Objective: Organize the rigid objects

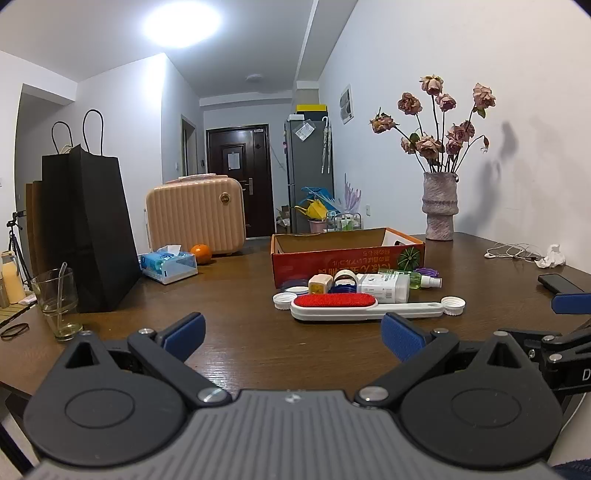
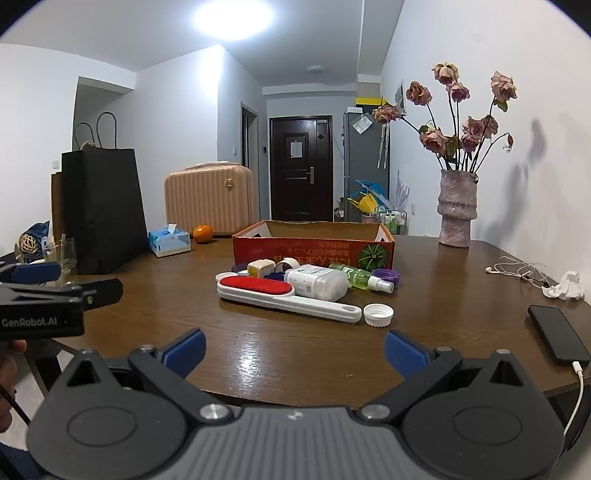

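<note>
Both tongs, left point(image 1: 293, 338) and right point(image 2: 295, 349), gape wide and hold nothing above the tabletop point(image 2: 314, 354). One lint brush point(image 2: 284, 293), two bottles and several caps lie before one box point(image 2: 314, 245).

Straight ahead of your grippers, past the brown wooden table point(image 2: 303, 354), a dark door point(image 2: 300, 168) closes a white-walled hallway. A grey fridge point(image 2: 364, 162) stands to its right, and a bright ceiling light point(image 2: 233, 17) glows overhead.
</note>
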Action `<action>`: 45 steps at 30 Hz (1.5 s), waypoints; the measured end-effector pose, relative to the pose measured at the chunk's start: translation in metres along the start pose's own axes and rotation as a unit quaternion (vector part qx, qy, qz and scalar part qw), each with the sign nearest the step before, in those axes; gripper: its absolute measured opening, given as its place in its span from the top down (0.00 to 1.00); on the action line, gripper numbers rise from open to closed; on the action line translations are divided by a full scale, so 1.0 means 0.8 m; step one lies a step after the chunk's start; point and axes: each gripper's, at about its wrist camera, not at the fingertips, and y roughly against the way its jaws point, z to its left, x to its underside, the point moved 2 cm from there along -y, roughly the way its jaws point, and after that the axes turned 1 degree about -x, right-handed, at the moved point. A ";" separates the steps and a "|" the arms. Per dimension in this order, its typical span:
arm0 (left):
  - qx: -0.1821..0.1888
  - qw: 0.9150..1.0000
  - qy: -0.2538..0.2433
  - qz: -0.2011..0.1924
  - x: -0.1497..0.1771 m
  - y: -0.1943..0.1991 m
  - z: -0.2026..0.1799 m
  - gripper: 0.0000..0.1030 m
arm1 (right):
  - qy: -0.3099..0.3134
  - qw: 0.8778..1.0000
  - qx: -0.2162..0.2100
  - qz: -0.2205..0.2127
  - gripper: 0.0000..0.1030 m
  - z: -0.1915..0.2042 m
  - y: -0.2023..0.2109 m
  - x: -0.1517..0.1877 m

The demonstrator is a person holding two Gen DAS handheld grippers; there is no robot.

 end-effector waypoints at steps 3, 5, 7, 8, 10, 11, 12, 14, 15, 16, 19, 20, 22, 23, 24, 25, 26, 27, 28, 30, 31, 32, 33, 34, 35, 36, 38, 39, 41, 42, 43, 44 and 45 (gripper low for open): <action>0.000 1.000 0.000 0.001 0.000 -0.001 0.000 0.00 | -0.001 1.000 0.001 0.002 0.00 -0.001 -0.001 0.001; -0.001 1.000 0.003 0.005 0.000 -0.002 0.001 0.00 | -0.001 1.000 0.001 0.003 0.00 -0.001 -0.001 0.001; -0.003 1.000 0.004 0.010 0.001 -0.004 0.001 0.00 | -0.001 1.000 0.002 0.003 0.00 -0.002 -0.001 0.000; -0.003 1.000 0.005 0.011 0.001 -0.005 0.002 0.00 | -0.002 1.000 0.003 0.003 0.00 -0.001 -0.001 0.000; -0.003 1.000 0.004 0.011 0.002 -0.005 0.002 0.00 | -0.003 1.000 0.003 0.003 0.00 -0.001 -0.002 0.001; -0.003 1.000 0.004 0.010 0.002 -0.005 0.002 0.00 | -0.003 1.000 0.002 0.004 0.00 -0.001 -0.002 0.001; -0.003 1.000 0.004 0.010 0.002 -0.006 0.002 0.00 | -0.002 1.000 0.002 0.004 0.00 -0.001 -0.002 0.002; -0.003 1.000 0.004 0.011 0.002 -0.006 0.002 0.00 | 0.002 1.000 0.000 0.002 0.00 0.000 -0.002 0.002; -0.002 1.000 0.003 0.012 0.002 -0.006 0.002 0.00 | 0.005 1.000 0.000 -0.001 0.00 0.001 0.000 0.002; -0.001 1.000 0.002 0.011 0.003 -0.005 0.002 0.00 | 0.007 1.000 -0.001 -0.004 0.00 0.001 0.000 0.002; -0.004 1.000 -0.009 0.005 0.004 -0.002 -0.003 0.00 | 0.008 1.000 -0.004 -0.010 0.00 0.002 0.002 0.003; -0.003 1.000 -0.012 0.003 0.005 -0.001 -0.004 0.00 | 0.008 1.000 -0.005 -0.009 0.00 0.002 0.003 0.003; 0.000 1.000 -0.016 0.002 0.005 0.001 -0.006 0.00 | 0.011 1.000 -0.003 -0.010 0.00 0.002 0.003 0.001; 0.000 1.000 -0.016 0.000 0.005 0.002 -0.005 0.00 | 0.012 1.000 -0.002 -0.011 0.00 0.003 0.004 0.001; 0.000 1.000 -0.015 -0.002 0.006 0.003 -0.004 0.00 | 0.014 1.000 -0.001 -0.012 0.00 0.005 0.004 0.001; 0.000 1.000 -0.013 -0.003 0.005 0.003 -0.004 0.00 | 0.017 1.000 -0.002 -0.012 0.00 0.007 0.004 0.001; -0.002 1.000 -0.011 -0.003 0.005 0.003 -0.002 0.00 | 0.020 1.000 -0.004 -0.013 0.00 0.009 0.004 0.001; -0.003 1.000 -0.010 -0.003 0.005 0.002 -0.002 0.00 | 0.023 1.000 -0.006 -0.013 0.00 0.010 0.004 0.002; -0.005 1.000 -0.009 -0.002 0.006 0.001 -0.001 0.00 | 0.023 1.000 -0.008 -0.011 0.00 0.011 0.003 0.003; -0.006 1.000 -0.007 0.001 0.007 -0.001 -0.001 0.00 | 0.018 1.000 -0.010 -0.007 0.00 0.009 0.002 0.005; -0.005 1.000 -0.006 0.002 0.008 -0.001 -0.001 0.00 | 0.016 1.000 -0.008 -0.007 0.00 0.008 0.002 0.005; -0.005 1.000 -0.004 0.003 0.008 -0.001 -0.002 0.00 | 0.015 1.000 -0.006 -0.010 0.00 0.006 0.003 0.004; -0.003 1.000 -0.004 0.005 0.008 -0.002 -0.003 0.00 | 0.014 1.000 -0.005 -0.014 0.00 0.004 0.006 0.004; -0.002 1.000 -0.004 0.006 0.007 -0.002 -0.003 0.00 | 0.012 1.000 -0.003 -0.017 0.00 0.004 0.008 0.004; -0.002 1.000 -0.005 0.004 0.007 0.000 -0.004 0.00 | 0.011 1.000 -0.001 -0.018 0.00 0.003 0.009 0.004; -0.002 1.000 -0.006 0.001 0.007 0.001 -0.005 0.00 | 0.011 1.000 0.000 -0.017 0.00 0.003 0.008 0.005; 0.001 1.000 -0.007 0.001 0.007 0.000 -0.006 0.00 | 0.011 1.000 0.001 -0.016 0.00 0.003 0.007 0.004; 0.001 1.000 -0.007 0.003 0.007 0.000 -0.006 0.00 | 0.010 1.000 0.002 -0.017 0.00 0.003 0.008 0.003; -0.001 1.000 -0.005 0.003 0.008 0.000 -0.004 0.00 | 0.011 1.000 0.002 -0.017 0.00 0.003 0.007 0.003; -0.002 1.000 -0.004 0.003 0.008 0.000 -0.004 0.00 | 0.011 1.000 0.002 -0.017 0.00 0.003 0.007 0.003; -0.002 1.000 -0.004 0.003 0.008 -0.001 -0.003 0.00 | 0.011 1.000 0.001 -0.016 0.00 0.004 0.007 0.003; -0.001 1.000 -0.003 0.004 0.008 0.000 -0.003 0.00 | 0.011 1.000 0.001 -0.016 0.00 0.003 0.007 0.004; 0.000 1.000 -0.004 0.005 0.008 -0.001 -0.004 0.00 | 0.011 1.000 0.002 -0.016 0.00 0.003 0.007 0.004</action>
